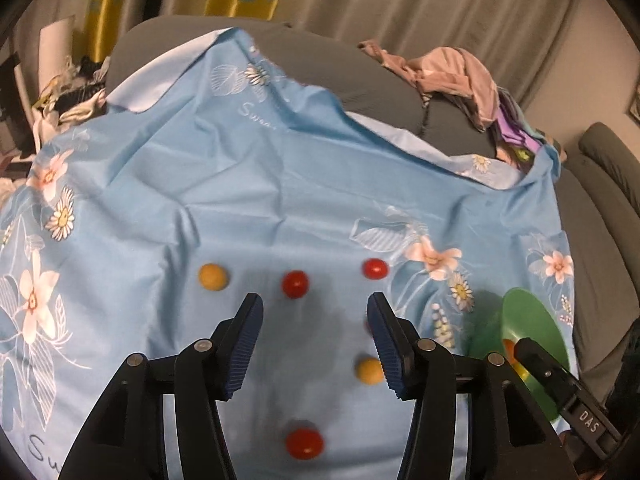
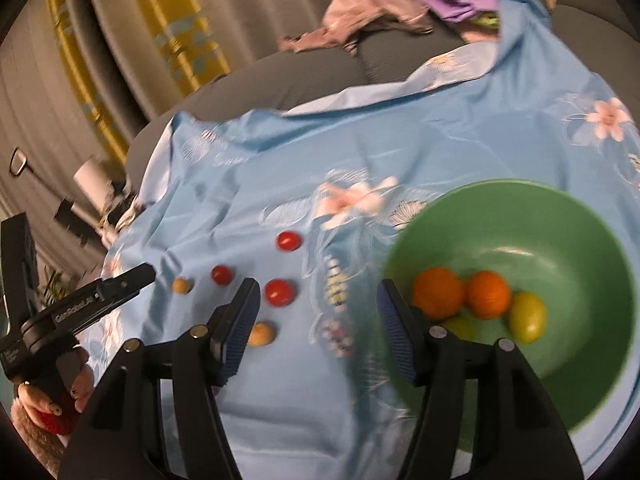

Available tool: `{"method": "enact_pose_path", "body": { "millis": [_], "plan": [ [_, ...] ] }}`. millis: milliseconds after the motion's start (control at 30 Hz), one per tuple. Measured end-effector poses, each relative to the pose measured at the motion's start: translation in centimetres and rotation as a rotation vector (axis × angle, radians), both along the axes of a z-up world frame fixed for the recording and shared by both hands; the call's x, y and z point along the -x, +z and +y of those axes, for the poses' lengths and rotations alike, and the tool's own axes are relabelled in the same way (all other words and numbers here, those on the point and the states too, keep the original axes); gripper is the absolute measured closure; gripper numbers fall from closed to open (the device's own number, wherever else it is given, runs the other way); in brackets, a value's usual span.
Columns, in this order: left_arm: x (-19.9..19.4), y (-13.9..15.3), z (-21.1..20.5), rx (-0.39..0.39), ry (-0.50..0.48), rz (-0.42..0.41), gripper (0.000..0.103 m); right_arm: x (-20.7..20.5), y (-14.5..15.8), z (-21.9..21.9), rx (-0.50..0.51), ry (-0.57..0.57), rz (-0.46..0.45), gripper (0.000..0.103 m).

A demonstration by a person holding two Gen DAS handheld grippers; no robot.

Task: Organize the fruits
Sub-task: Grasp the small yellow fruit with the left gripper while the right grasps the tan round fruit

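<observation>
Small red and yellow fruits lie scattered on a blue flowered cloth [image 1: 240, 200]. My left gripper [image 1: 315, 304] hovers open over them with nothing between its fingers. A red fruit [image 1: 295, 284] lies just beyond its tips, and a yellow fruit [image 1: 369, 370] sits by its right finger. A green bowl [image 2: 560, 248] holds two oranges [image 2: 438, 292] and two yellow-green fruits [image 2: 527, 317]. My right gripper [image 2: 318, 288] stands open and empty at the bowl's left rim. A red fruit [image 2: 279, 292] and a yellow one [image 2: 261, 334] lie by its left finger.
The cloth covers a grey sofa [image 1: 320, 60] with piled clothes [image 1: 452, 72] at the back right. Curtains [image 1: 400, 0] hang behind. A person's hand [image 2: 60, 396] holds the left gripper [image 2: 146, 274] at the far left of the right wrist view.
</observation>
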State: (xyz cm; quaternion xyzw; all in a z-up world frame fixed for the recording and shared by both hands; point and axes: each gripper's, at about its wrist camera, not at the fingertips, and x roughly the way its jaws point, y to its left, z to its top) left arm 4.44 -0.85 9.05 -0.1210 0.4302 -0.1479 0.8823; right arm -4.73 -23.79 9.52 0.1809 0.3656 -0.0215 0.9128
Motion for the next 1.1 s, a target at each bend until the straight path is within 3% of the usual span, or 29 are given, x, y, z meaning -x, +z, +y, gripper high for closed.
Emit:
{"method": "enact_pose_path", "body": {
  "millis": [267, 333, 400, 567, 1000, 1100],
  "plan": [
    [-1.8, -2.1, 2.2, 0.065, 0.008, 0.076, 0.050, -2.4, -2.1, 4.2, -0.012, 0.140, 0.063, 0.042],
    [-2.1, -2.6, 2.9, 0.034, 0.060, 0.079, 0.050, -3.1, -3.0, 5.4, -0.006, 0.172, 0.093, 0.045],
    [-2.5, -3.1, 3.1, -0.006, 0.089, 0.077, 0.052, -3.9, -4.0, 6.7, 0.014, 0.195, 0.129, 0.056],
    [-4.4, -5.0, 3.4, -0.016, 0.107, 0.117, 0.062, -5.8, -6.4, 8.5, 0.043, 0.212, 0.214, 0.065],
    [-7.3, -7.6, 3.5, -0.055, 0.180, 0.158, 0.066, -7.4, -8.4, 8.5, 0.063, 0.194, 0.269, 0.075],
    [-7.6, -7.8, 3.3, -0.094, 0.200, 0.136, 0.074, -7.5, -8.6, 8.6, 0.064, 0.203, 0.274, 0.075]
  ]
}}
